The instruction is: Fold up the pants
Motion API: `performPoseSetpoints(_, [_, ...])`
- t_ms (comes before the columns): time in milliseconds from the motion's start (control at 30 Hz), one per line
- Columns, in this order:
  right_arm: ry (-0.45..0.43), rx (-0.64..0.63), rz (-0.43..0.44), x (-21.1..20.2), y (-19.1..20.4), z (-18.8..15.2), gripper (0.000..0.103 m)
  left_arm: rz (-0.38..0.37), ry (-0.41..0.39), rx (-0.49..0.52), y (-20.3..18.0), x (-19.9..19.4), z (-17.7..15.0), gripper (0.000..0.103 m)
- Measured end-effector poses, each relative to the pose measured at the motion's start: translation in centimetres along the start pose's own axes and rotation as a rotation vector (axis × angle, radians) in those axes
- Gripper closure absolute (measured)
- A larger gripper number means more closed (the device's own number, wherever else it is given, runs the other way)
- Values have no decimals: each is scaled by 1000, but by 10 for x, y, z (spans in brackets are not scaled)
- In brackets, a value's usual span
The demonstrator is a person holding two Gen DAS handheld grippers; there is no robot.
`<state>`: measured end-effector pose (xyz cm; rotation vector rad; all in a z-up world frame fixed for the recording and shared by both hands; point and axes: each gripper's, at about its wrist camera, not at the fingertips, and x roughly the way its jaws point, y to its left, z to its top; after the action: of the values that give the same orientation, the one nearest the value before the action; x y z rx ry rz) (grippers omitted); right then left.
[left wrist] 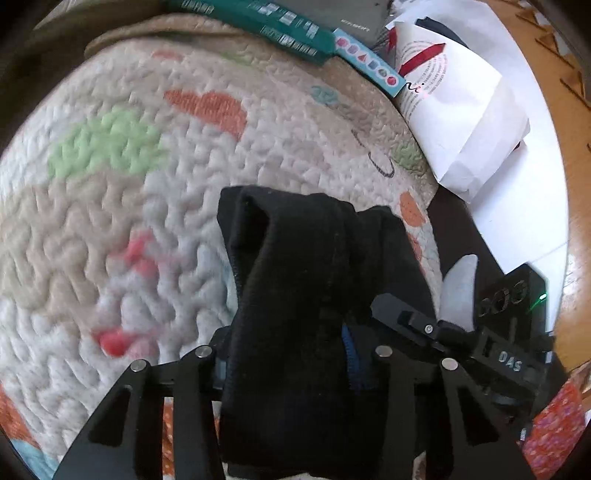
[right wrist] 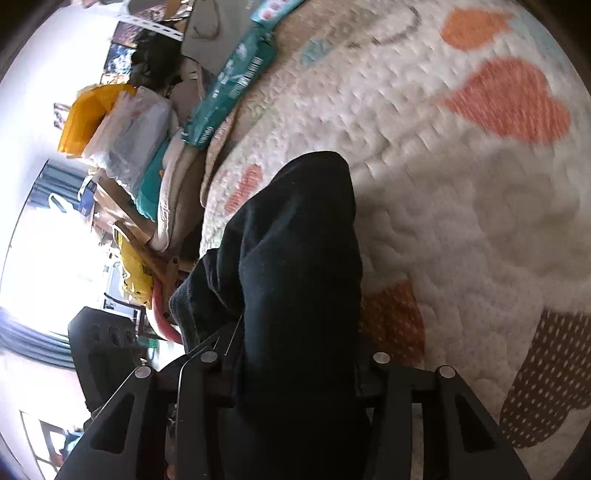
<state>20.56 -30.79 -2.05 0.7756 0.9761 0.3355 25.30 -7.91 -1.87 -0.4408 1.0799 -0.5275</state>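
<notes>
Both the left gripper (left wrist: pixel 295 369) and right gripper (right wrist: pixel 295 369) are clenched on the black pants (left wrist: pixel 306 280), bunched in the air above the quilted bed cover (left wrist: pixel 122 206) toward 12 o'clock, so folding looks barely underway.

A quilted blanket (left wrist: pixel 155 206) with green, orange and pink patches is seen spread wide across the left wrist view. A teal packet (left wrist: pixel 258 26) is laid along its far edge, with a light blue strip of coloured shapes (left wrist: pixel 369 62) just beside it. White paper (left wrist: pixel 461 110) with red print is crumpled to the right. In the right wrist view, a yellow bag (right wrist: pixel 88 118) and a clear plastic bag (right wrist: pixel 129 136) are piled beyond the blanket.
</notes>
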Motion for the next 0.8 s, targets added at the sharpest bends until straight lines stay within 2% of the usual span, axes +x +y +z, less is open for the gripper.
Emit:
performPoseSetpoints(133, [-19, -28, -45, 3, 9, 16, 58, 31, 11, -4, -4, 11, 15, 59])
performPoseSetpoints(200, [-13, -22, -70, 8, 3, 22, 58, 51, 31, -1, -2, 23, 19, 50])
performPoseSetpoints(267, [8, -19, -106, 16, -5, 25, 54, 48, 69, -41, 10, 35, 20, 41])
performPoseSetpoints(333, [-3, -8, -137, 15, -12, 24, 40, -27, 75, -116, 25, 33, 23, 40])
performPoseSetpoints(367, [-28, -4, -156, 10, -13, 23, 37, -50, 84, -147, 31, 30, 26, 40])
performPoseSetpoints(433, [-61, -28, -190, 1, -13, 23, 28, -59, 86, -169, 40, 20, 33, 40])
performPoseSetpoints(533, [-77, -96, -241, -8, -7, 25, 28, -2, 47, -123, 41, -2, 46, 39])
performPoseSetpoints(600, [-109, -131, -287, -17, 2, 26, 28, 103, -5, -94, 37, -11, 55, 39])
performPoseSetpoints(700, [-135, -157, -308, -28, 13, 25, 28, 193, -1, -69, 32, -2, 61, 39])
performPoseSetpoints(800, [-117, -142, -323, -31, 16, 13, 28, 269, 15, -47, 25, 18, 62, 39])
